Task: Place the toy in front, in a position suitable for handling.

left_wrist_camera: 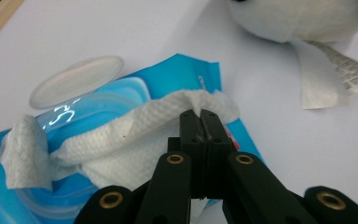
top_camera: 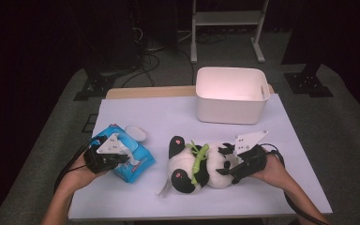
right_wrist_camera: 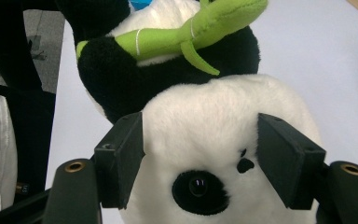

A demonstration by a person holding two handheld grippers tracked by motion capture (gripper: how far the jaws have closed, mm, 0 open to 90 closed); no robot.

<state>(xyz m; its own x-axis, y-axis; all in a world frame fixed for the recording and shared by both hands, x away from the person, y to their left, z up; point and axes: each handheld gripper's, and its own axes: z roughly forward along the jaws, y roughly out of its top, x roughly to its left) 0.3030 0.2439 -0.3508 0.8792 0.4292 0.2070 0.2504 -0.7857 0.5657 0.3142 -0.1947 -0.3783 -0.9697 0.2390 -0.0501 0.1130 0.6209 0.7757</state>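
Here, wet wipe point(left_wrist_camera: 135, 135) pinched between left fingers point(left_wrist_camera: 192, 133), atop blue pack point(left_wrist_camera: 177, 74).

Both forearms enter the high view from six o'clock, bare, each hand wrapped around a black two-jaw gripper with a grey three-cornered plate on top. The left hand point(top_camera: 82, 168) sits at about eight o'clock of the table, its forearm slanting up from seven o'clock; the left gripper point(top_camera: 122, 157) points toward three o'clock. In the left gripper view its jaws are pressed fully together, fingertips meeting. The right hand point(top_camera: 274, 169) lies at about four o'clock, its forearm running in from five o'clock; the right gripper point(top_camera: 227, 166) points toward nine o'clock. In the right gripper view its jaws stand wide apart, the black pads point(right_wrist_camera: 123, 156) angled outward. A dark cable trails from each gripper back along the wrist.
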